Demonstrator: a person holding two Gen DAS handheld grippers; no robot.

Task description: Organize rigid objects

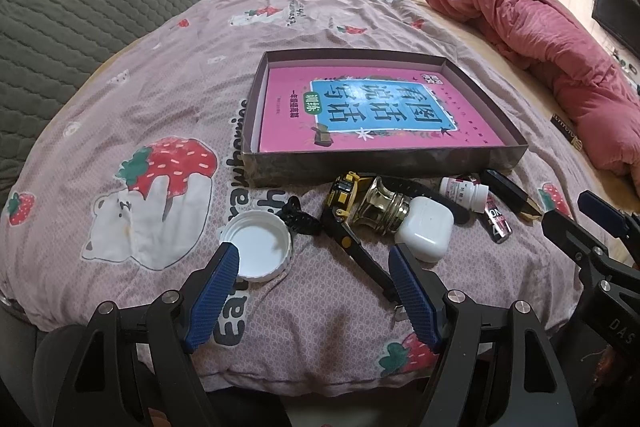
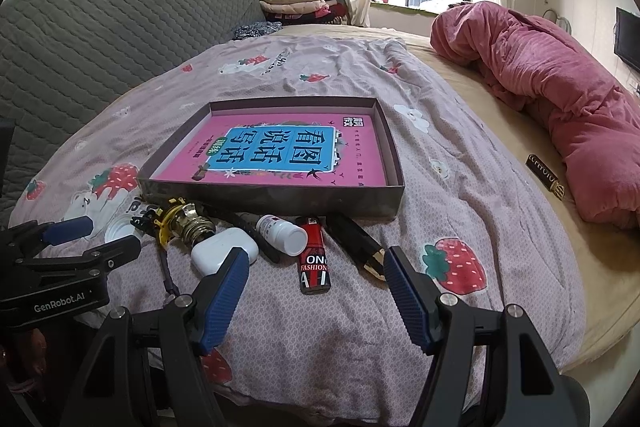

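I'm holding my left gripper [image 1: 314,261] low over the strawberry-print sheet [image 1: 160,75], fingers spread wide w/ nothing between them. The left blue pad [image 1: 218,281] is overlapping the rim of a white jar lid [image 1: 258,245]; the right pad is sitting just beside a white earbud case [image 1: 426,229]. I'm keeping my right gripper [image 2: 316,267] likewise gaping, empty, w/ a red lighter [image 2: 314,259] lying in the gap ahead. A shallow cardboard box [image 2: 276,199] is resting further back, w/ a pink book [image 2: 276,151] flat inside. Along its near wall the clutter is lying bunched: yellow-black tool [image 1: 344,203], glass-and-brass bulb-like piece [image 1: 380,205], white pill bottle [image 2: 282,233], black-and-gold case [image 2: 356,241]. A pink duvet [image 2: 560,107] is heaped at the far right.
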